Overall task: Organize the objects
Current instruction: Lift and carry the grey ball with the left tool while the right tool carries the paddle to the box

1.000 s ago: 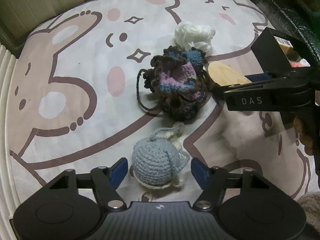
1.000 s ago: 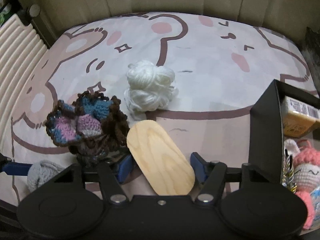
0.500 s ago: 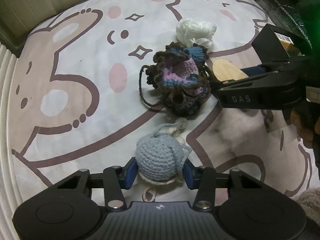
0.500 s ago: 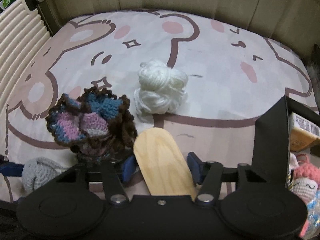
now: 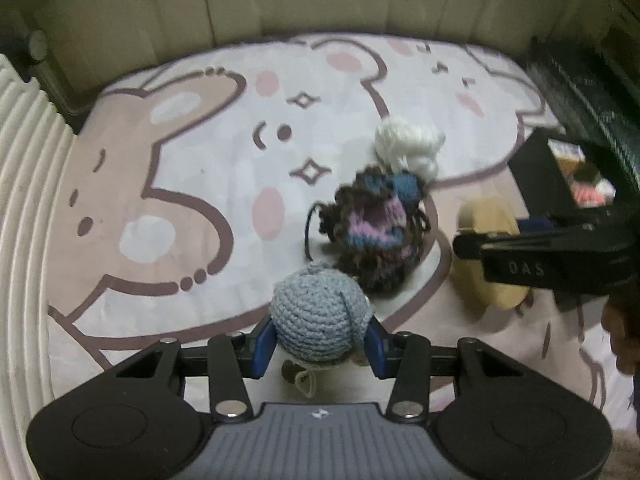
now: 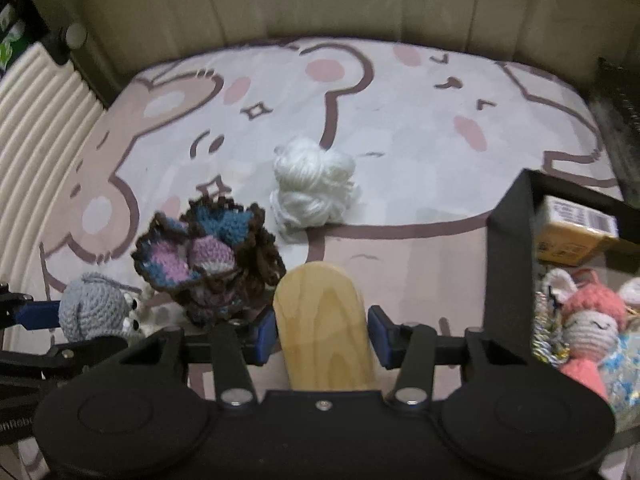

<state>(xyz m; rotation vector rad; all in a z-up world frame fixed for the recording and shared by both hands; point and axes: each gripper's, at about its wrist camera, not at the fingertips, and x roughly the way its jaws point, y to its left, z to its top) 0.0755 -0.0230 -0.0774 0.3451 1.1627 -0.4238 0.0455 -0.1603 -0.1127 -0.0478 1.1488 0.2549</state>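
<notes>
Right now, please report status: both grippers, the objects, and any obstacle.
Left gripper shut on blue crochet ball. Right gripper closing around wooden paddle. Brown crochet pouch and white yarn on mat. Nothing blocking.

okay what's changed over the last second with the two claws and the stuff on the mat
The left claw closed on the blue-grey crochet ball and lifted it off the mat. The right claw is closing around the wooden paddle, which has risen with it. The white yarn and brown crochet pouch stayed put.
</notes>
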